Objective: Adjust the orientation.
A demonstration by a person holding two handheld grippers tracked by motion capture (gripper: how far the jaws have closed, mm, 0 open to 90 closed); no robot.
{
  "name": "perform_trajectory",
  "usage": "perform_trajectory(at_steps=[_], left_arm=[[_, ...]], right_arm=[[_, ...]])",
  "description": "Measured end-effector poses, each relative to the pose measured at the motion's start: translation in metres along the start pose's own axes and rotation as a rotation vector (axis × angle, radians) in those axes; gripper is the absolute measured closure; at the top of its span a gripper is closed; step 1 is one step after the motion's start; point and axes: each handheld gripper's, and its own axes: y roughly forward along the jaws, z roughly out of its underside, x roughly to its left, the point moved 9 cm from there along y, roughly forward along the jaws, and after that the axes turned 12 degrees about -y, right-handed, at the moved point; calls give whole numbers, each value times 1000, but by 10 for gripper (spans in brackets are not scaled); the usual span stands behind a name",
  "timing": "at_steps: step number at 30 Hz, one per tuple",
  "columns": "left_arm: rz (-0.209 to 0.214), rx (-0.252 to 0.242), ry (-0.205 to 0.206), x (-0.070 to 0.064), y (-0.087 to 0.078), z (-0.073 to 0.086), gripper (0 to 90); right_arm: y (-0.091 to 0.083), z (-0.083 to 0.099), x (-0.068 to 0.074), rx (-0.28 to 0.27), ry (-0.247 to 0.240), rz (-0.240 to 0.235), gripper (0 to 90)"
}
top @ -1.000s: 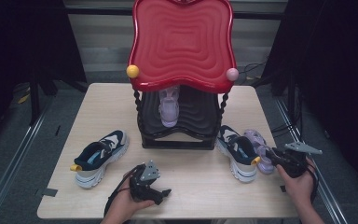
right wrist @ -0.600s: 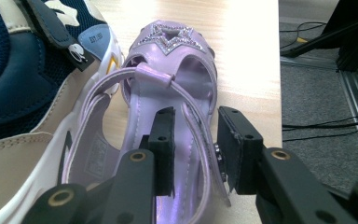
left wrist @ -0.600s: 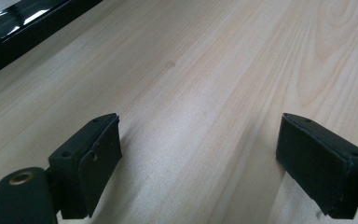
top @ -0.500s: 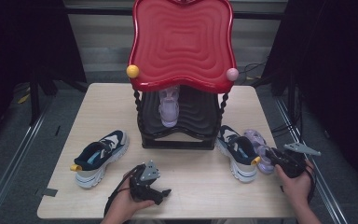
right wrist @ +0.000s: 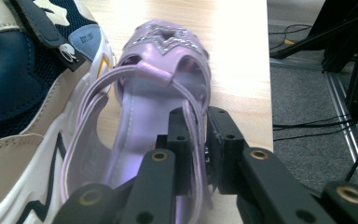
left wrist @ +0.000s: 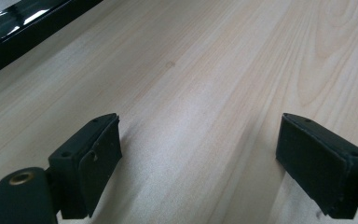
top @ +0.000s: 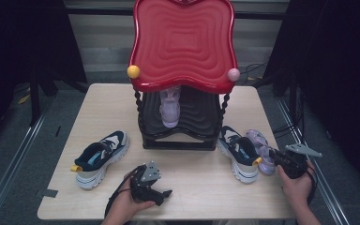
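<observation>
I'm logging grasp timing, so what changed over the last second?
The right gripper edged in toward the purple sandal; its jaws are now shut on the sandal's side strap. The left gripper stayed open, resting on the table. Both sneakers and the red rack kept their places.

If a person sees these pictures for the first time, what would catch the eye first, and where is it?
Probably the big glossy red shelf top at the table's far middle, with one lilac sandal on the black tier under it. Next, at the right edge, the right hand-held gripper is shut on the strap of a second lilac sandal beside a navy sneaker.
</observation>
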Motion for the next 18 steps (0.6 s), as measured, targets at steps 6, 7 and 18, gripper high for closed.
perform_trajectory(at_steps=[6,7,18], left_arm=[[0,0,0,0,0,0,134],[2,-3,1,0,0,0,134],[1,-2,3,0,0,0,133]], right_arm=[[-5,-2,-4,-6,5,9,819],[-6,-4,-6,-9,7,11,820],[-30,-31,-18,-36,20,27,820]])
